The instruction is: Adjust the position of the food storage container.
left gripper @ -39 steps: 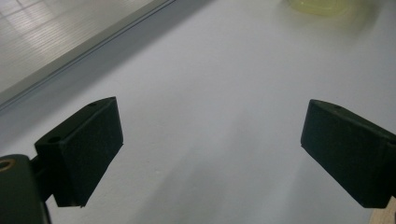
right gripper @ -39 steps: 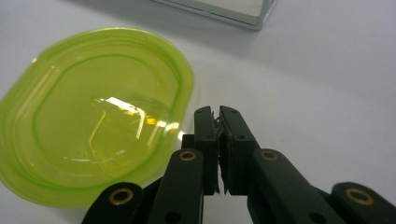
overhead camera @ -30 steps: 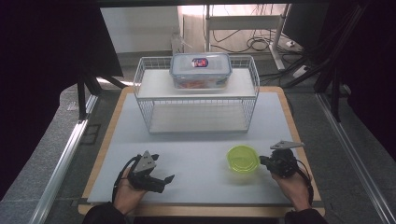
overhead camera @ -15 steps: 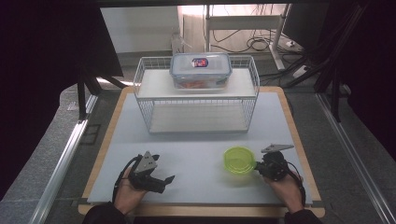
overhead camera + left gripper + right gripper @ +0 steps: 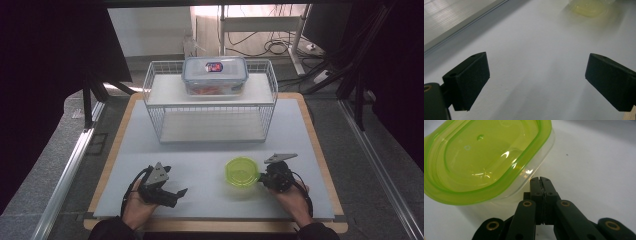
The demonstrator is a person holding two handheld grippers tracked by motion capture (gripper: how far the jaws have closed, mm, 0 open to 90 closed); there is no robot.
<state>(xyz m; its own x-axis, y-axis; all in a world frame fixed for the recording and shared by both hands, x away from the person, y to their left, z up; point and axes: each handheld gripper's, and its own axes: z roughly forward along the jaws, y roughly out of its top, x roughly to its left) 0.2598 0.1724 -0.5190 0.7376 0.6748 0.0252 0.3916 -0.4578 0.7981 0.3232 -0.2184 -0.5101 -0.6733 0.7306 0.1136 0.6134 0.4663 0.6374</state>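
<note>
Two grippers sit near you: your right gripper (image 5: 540, 179), jaws pressed together, tips just beside the lime-green lidded clear plastic tub (image 5: 242, 171), which lies toward the table's middle. Your left gripper (image 5: 167, 192), jaws apart, is well off. Farther back stands the white wire rack (image 5: 155, 107).

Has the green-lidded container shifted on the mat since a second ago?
Yes. The green-lidded container has slid slightly left, toward the left gripper, judged against the wire basket; the shut right gripper sits against its side.
</note>
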